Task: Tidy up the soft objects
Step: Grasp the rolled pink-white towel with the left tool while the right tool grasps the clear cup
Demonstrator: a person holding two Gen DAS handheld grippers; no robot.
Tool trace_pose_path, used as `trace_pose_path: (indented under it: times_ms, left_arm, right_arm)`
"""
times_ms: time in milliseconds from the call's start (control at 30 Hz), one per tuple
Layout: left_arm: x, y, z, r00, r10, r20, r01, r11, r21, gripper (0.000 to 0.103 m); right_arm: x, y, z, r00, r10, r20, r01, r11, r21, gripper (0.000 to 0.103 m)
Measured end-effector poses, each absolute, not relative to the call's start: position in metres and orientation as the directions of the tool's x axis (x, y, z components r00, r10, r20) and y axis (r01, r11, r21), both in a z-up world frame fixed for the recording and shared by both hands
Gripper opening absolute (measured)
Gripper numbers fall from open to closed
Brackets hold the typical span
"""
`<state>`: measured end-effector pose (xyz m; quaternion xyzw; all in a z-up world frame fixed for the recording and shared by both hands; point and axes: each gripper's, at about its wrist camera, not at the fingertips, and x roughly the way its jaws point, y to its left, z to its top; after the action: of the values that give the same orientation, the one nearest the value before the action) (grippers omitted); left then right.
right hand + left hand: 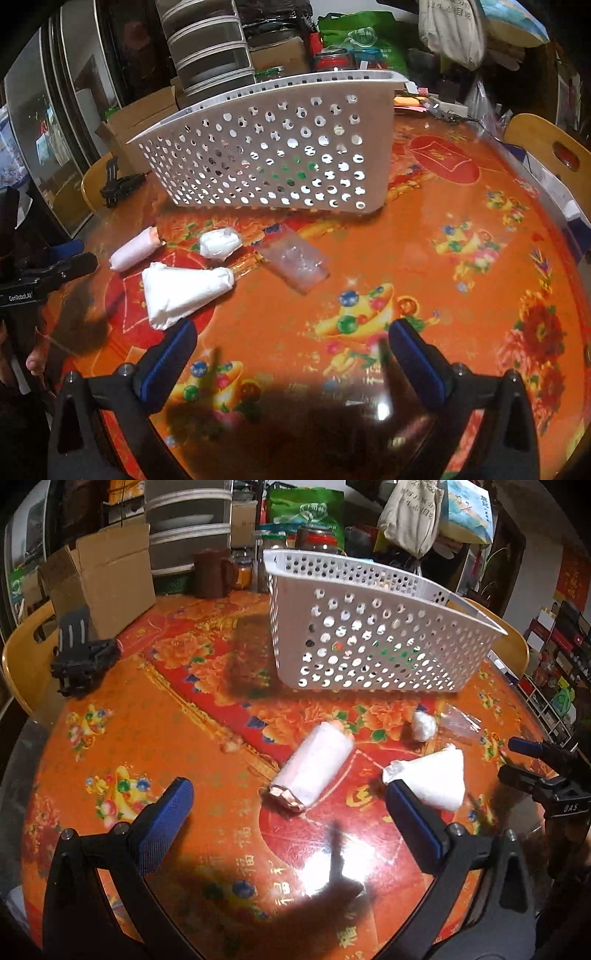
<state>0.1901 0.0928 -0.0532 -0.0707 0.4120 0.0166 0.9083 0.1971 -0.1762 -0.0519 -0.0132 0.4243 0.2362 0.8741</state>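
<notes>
1. We hold the left gripper (288, 797) with jaws wide apart and empty, low over the table (129, 738).
2. The pink roll (314, 766) lies between them, in front of the white basket (369, 635).
3. The right gripper (291, 339) is likewise spread and empty.
4. We should straddle the roll's middle and close gently, clear of the white wedge (432, 779).

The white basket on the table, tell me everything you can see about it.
The white basket looks like plastic, its walls punched with rows of round holes under a solid rim. It stands upright on the red-and-orange tablecloth, beyond the white soft bundles and touching none. Green shows through the holes; its contents cannot be told. Neither gripper touches it.
</notes>
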Motion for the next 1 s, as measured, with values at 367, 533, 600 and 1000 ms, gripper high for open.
trace_pose_path:
  times_ms: [367,533,600,1000]
  left_arm:
    - [0.212,0.09,-0.074,0.621,-0.023,-0.784,-0.087,0.991,-0.097,0.103]
    - [0.217,0.09,-0.075,0.619,-0.024,-0.785,-0.082,0.992,-0.096,0.103]
    - [0.22,0.09,-0.076,0.617,-0.028,-0.787,-0.079,0.992,-0.098,0.103]
    - [0.228,0.082,-0.08,0.618,-0.029,-0.786,-0.065,0.994,-0.087,0.092]
  right_arm:
    - [0.228,-0.16,-0.061,0.5,0.339,-0.797,-0.434,0.894,0.108,0.102]
    - [0.242,-0.15,-0.063,0.51,0.299,-0.807,-0.455,0.889,0.042,0.086]
    - [0.246,-0.147,-0.063,0.509,0.302,-0.806,-0.462,0.886,0.04,0.084]
    - [0.254,-0.136,-0.062,0.542,0.266,-0.797,-0.456,0.89,-0.013,0.043]
